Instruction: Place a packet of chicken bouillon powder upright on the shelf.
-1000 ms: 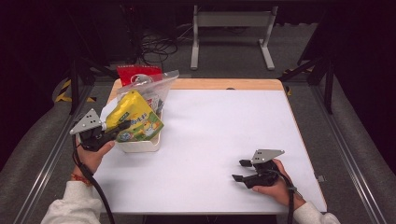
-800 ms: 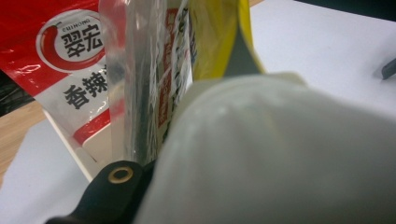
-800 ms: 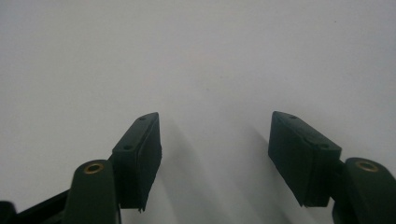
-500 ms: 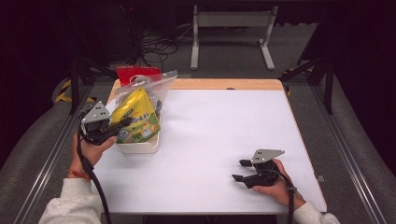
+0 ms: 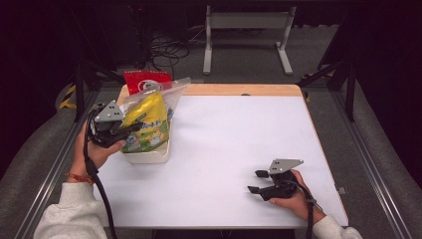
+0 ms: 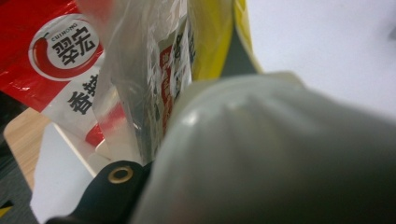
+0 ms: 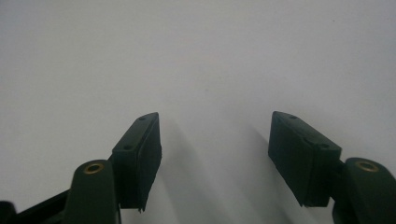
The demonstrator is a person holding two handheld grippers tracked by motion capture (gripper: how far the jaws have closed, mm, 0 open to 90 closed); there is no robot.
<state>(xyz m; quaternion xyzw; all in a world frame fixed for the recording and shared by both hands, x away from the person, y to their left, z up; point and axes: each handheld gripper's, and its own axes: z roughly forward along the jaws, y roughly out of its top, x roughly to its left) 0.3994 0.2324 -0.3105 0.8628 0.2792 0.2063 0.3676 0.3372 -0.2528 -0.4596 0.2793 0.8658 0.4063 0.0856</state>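
Left gripper [image 5: 133,130]: jaws clamped tight on the edge of a clear plastic bag [image 5: 149,117], held above the left side of the table [image 5: 234,149].

Right gripper [image 5: 256,181]: jaws apart, nothing between them, resting low on the table near its right front corner, pointing left across the sheet; in the right gripper view both black pads [image 7: 140,158] frame bare white surface.

Clear plastic bag: holds a yellow packet [image 5: 147,122] with a green printed lower part. Long axis close to upright, leaning slightly; open mouth upward and to the far right. Lower end sits over a white tub [image 5: 149,154], contact not clear.

Red packet [image 5: 144,80]: behind the bag at the table's far left corner.

Table: white top, wooden far edge.

Room: dark, grey floor, cables and a metal stand beyond the table.
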